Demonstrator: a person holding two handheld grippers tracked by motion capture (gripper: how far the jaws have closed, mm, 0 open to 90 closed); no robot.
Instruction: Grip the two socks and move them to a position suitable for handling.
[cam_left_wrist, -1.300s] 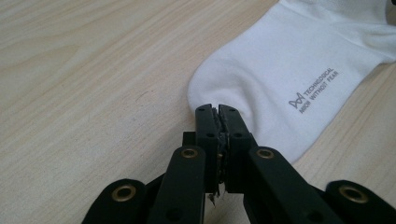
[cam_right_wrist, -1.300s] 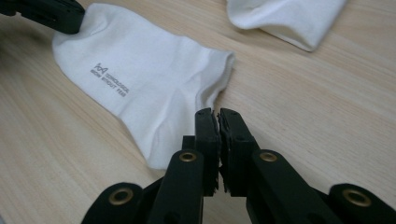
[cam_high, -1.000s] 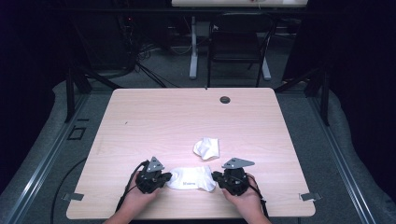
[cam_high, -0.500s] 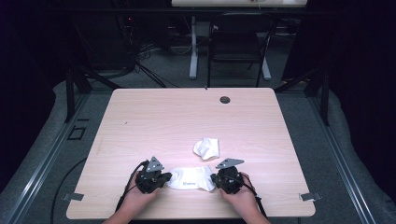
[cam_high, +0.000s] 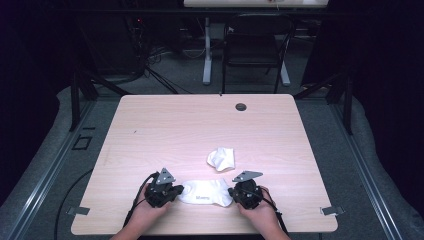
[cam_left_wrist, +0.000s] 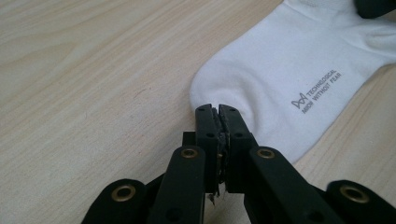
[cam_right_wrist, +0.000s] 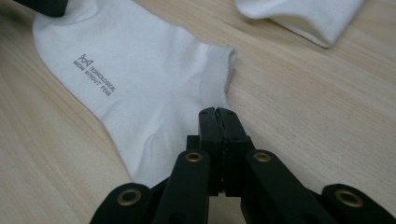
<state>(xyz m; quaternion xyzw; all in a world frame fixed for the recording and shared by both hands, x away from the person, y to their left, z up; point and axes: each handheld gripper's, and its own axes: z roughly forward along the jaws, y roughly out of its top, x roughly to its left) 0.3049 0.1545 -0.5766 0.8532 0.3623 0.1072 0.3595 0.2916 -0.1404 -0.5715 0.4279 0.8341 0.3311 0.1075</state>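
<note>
A white ankle sock (cam_high: 205, 192) with small grey lettering lies flat near the table's front edge, stretched between both grippers. My left gripper (cam_high: 176, 192) is shut, pinching the sock's rounded toe end (cam_left_wrist: 271, 79); its tips (cam_left_wrist: 217, 109) sit on the fabric's edge. My right gripper (cam_high: 234, 194) is shut at the sock's other end, its tips (cam_right_wrist: 218, 112) on the hem side of the sock (cam_right_wrist: 140, 88). A second white sock (cam_high: 221, 158) lies crumpled just behind the flat one, also seen as the second sock (cam_right_wrist: 303, 16) at the top of the right gripper view.
The light wooden table (cam_high: 175, 130) has a dark round grommet (cam_high: 241, 106) near its far edge. A black chair (cam_high: 255, 45) and a desk leg stand beyond the table on the dark floor. Metal rails run along both sides.
My right gripper has shifted slightly toward the front and turned, its grey plate now pointing more to the right. The flat sock and my left gripper stay put.
</note>
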